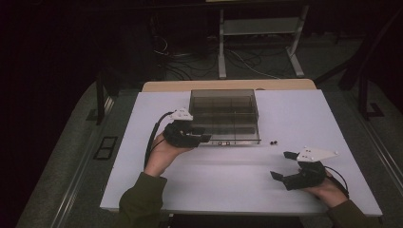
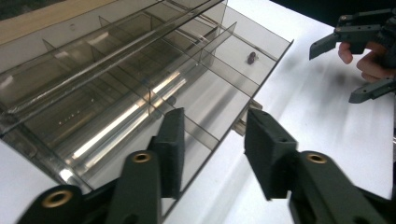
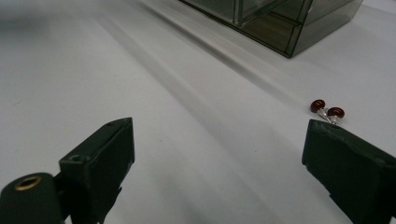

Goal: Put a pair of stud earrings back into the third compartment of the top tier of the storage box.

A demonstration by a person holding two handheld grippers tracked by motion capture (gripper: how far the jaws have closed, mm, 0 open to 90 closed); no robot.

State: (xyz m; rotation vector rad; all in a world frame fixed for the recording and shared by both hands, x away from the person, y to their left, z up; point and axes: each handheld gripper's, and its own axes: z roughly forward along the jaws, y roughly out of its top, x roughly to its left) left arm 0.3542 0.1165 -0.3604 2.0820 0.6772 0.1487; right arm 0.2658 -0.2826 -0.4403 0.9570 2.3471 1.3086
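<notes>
From my seat I see a white table [image 1: 228, 185] with a pale wooden board [image 1: 228, 85] along its far edge. Behind it a white metal rack [image 1: 259, 26] stands on the grey floor [image 1: 57, 166], with loose cables [image 1: 190, 59] trailing just beside its legs

Smoky see-through plastic organiser box [image 2: 140, 88] with thin dividers, glossy, streaked with long light reflections. Smooth matt white tabletop [image 3: 154, 88], soft sheen only. Pale wood strip [image 1: 228, 85] along the far edge, dull finish. Two tiny dark red beads [image 3: 328, 109], shiny like glass or polished plastic, on clear little posts. Matt black plastic left tool [image 2: 212, 140], slightly grainy pads, brass-coloured metal eyelets at the joints. Same matt black on the right tool [image 3: 217, 154]. Olive cloth sleeves [image 1: 141, 199], soft weave.
</notes>
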